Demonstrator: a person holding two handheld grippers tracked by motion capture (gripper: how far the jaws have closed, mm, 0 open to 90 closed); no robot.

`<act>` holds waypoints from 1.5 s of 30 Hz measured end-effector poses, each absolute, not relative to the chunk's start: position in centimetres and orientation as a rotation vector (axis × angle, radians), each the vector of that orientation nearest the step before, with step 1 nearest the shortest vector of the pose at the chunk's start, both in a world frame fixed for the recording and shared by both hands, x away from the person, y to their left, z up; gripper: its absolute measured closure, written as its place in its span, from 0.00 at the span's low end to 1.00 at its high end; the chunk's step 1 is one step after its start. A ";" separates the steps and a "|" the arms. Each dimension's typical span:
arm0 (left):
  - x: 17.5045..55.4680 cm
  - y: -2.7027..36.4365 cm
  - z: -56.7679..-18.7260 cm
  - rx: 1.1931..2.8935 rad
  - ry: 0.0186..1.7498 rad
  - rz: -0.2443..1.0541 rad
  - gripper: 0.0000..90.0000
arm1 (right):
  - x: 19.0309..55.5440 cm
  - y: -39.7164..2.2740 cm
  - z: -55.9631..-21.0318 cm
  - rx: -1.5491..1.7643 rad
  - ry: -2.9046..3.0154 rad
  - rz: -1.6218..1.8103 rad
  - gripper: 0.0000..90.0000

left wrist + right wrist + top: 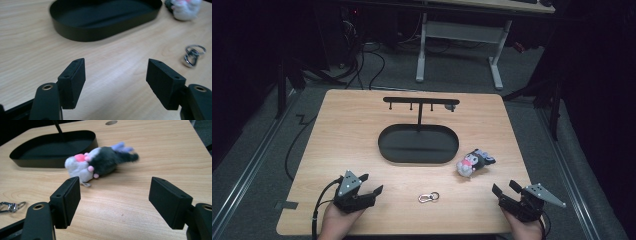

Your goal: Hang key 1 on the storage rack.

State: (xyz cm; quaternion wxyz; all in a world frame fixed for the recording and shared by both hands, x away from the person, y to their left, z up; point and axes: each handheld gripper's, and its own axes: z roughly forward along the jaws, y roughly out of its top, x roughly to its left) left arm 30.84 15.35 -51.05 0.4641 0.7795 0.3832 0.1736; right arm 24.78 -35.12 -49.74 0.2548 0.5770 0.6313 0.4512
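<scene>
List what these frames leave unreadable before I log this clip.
- Plush toy: face unreadable, blurred in the right gripper view, small in the high view.
- Keyring clasp: cut off by the left edge in the right gripper view.
- Stand's hooks: too small and dark in the high view to tell whether anything hangs there.

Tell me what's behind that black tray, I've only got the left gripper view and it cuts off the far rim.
Observer: In the high view a thin post rises from the far side of the tray to a crossbar with small pegs under it.
Operator: And the white thing at my top right?
Observer: It's a plush toy lying on its side; beyond the white and pink end, its body is dark grey with purple bits.
Operator: Where's the other gripper?
Observer: The right gripper is near the table's front right corner, jaws open, aimed toward the toy.
</scene>
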 end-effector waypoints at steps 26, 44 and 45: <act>29.9 19.8 -51.6 1.910 1.027 0.506 0.37 | 26.9 -32.3 -50.1 1.437 1.911 1.203 0.85; 26.5 23.9 -52.0 1.870 1.135 0.581 0.36 | 32.7 -23.7 -51.5 1.303 2.123 1.035 1.00; 26.4 23.9 -52.0 1.874 1.135 0.580 0.36 | 32.8 -23.8 -51.5 1.304 2.117 1.030 1.00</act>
